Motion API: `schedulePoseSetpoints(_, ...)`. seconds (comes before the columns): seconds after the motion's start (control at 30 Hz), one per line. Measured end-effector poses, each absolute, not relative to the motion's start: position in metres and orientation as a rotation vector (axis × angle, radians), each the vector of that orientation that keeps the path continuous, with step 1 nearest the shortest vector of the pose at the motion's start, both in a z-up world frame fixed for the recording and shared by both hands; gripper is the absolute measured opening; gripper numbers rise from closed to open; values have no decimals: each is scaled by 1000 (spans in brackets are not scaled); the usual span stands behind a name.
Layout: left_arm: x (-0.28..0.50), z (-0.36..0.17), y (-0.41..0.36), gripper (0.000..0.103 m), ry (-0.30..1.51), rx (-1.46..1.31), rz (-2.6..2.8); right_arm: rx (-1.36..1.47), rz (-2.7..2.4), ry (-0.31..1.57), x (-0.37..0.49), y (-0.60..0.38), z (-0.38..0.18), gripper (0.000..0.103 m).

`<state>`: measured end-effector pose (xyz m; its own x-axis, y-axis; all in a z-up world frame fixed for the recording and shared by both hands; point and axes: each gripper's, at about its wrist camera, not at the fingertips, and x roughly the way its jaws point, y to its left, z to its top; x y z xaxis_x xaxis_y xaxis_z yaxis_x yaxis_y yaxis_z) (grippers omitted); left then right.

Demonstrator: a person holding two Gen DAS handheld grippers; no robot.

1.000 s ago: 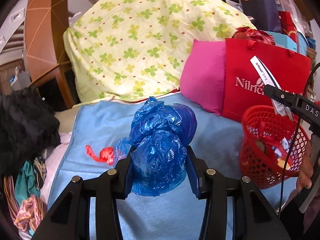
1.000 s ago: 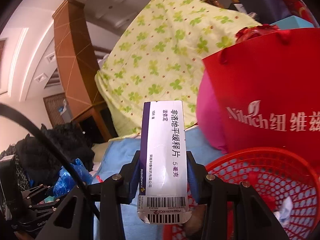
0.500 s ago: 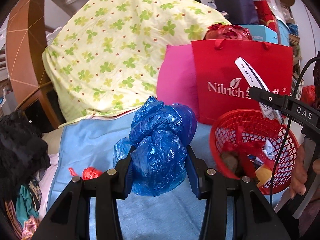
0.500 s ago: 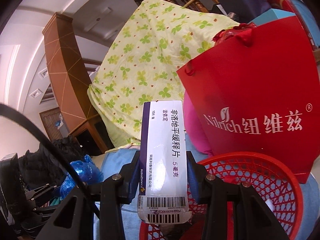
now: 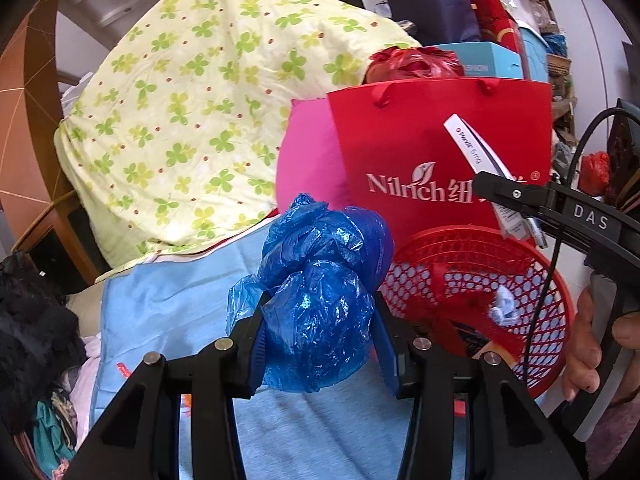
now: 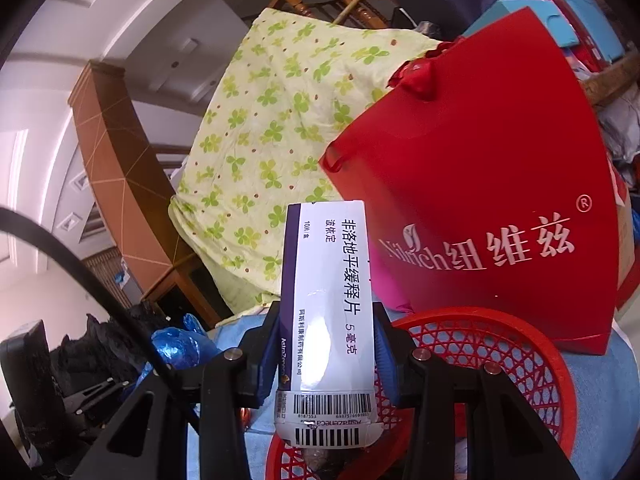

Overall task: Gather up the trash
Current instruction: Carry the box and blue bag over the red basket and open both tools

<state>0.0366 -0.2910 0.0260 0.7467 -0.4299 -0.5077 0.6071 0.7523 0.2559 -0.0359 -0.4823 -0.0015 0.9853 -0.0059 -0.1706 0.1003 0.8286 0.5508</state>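
Note:
My left gripper is shut on a crumpled blue plastic bag, held above the blue sheet just left of the red mesh basket. My right gripper is shut on a white and purple medicine box, held upright over the near rim of the basket. In the left wrist view the right gripper shows at the right with the box above the basket. The basket holds red plastic and other scraps.
A red Nilrich paper bag and a pink pillow stand behind the basket. A clover-print quilt is piled at the back. Dark clothes lie left. A small red scrap lies on the blue sheet.
Both grippers have moved right and closer to the basket, each still holding its item. The red scrap on the sheet has slid to the left edge of the left wrist view.

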Motion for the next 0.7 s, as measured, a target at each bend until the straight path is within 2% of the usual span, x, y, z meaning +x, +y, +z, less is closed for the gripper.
schedulePoseSetpoints(0.47, 47, 14, -326, 50, 565, 299, -831, 777, -44, 150, -43, -514, -13, 46)
schedulePoseSetpoints(0.57, 50, 10, -335, 63, 573, 295, -841, 792, -62, 156, -44, -517, -15, 48)
schedulePoseSetpoints(0.6, 49, 8, -337, 70, 570, 299, -836, 796, -67, 162, -44, -518, -16, 53)
schedulePoseSetpoints(0.63, 49, 7, -338, 73, 568, 301, -834, 805, -78, 168, -42, -519, -17, 67)
schedulePoseSetpoints(0.67, 48, 5, -337, 73, 567, 302, -836, 811, -90, 165, -43, -519, -17, 73)
schedulePoseSetpoints(0.7, 47, 3, -336, 73, 568, 304, -840, 814, -102, 158, -45, -520, -18, 73)
